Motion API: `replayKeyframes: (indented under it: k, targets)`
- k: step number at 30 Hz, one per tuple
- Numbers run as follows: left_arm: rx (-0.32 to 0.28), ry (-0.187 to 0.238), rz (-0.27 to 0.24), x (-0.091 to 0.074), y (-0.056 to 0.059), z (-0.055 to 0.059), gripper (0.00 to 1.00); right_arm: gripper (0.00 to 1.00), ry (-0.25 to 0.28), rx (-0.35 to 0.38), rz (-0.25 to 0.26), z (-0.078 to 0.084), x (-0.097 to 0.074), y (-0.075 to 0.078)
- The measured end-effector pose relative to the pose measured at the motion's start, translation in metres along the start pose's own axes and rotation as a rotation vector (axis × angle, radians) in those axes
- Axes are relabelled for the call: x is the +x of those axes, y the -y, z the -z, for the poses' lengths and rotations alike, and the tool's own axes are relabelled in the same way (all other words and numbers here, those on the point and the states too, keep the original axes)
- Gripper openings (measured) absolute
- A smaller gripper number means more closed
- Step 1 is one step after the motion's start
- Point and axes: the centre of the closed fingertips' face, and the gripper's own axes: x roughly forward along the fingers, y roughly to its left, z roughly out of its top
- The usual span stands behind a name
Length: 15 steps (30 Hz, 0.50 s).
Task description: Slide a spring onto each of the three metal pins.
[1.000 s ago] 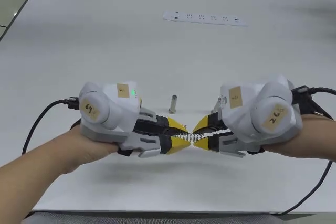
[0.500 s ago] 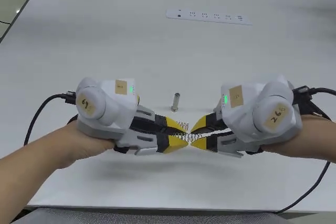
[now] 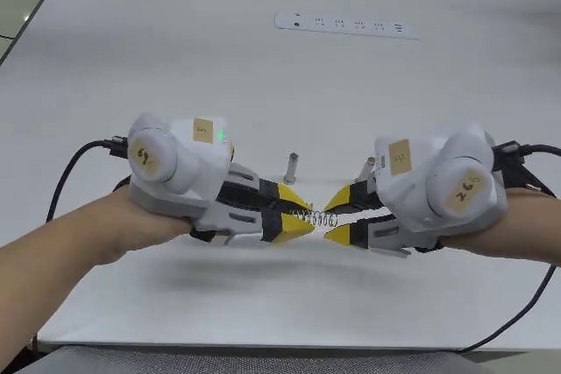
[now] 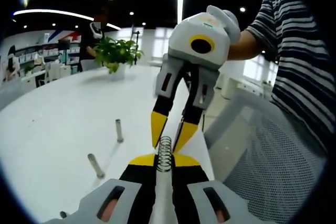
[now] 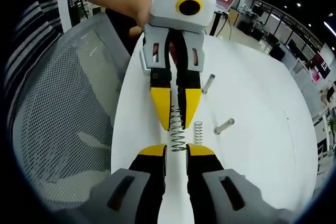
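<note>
Now left gripper (image 4: 164, 161) pinches the spring (image 5: 177, 127); right gripper (image 5: 177, 151) jaws narrow, grip unclear; hold it straight toward a pin (image 5: 208, 83).

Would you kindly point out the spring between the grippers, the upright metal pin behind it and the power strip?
spring (image 3: 317, 215): head view, middle coils.
metal pin (image 3: 289, 170): head view, middle of its shaft.
power strip (image 3: 346, 26): head view, middle of its top face.
</note>
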Motion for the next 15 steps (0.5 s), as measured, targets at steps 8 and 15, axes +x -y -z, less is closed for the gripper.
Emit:
replayKeyframes:
  k: [8, 15]
  targets:
    - [0.010, -0.010, 0.012, 0.0011, 0.0007, -0.0004, 0.02, 0.08, 0.016, -0.016, 0.008, -0.0020, -0.0003, 0.0012]
    - [0.027, -0.026, -0.001, 0.0041, -0.0022, 0.0030, 0.03, 0.07, 0.012, -0.021, 0.011, -0.0020, -0.0037, 0.0044]
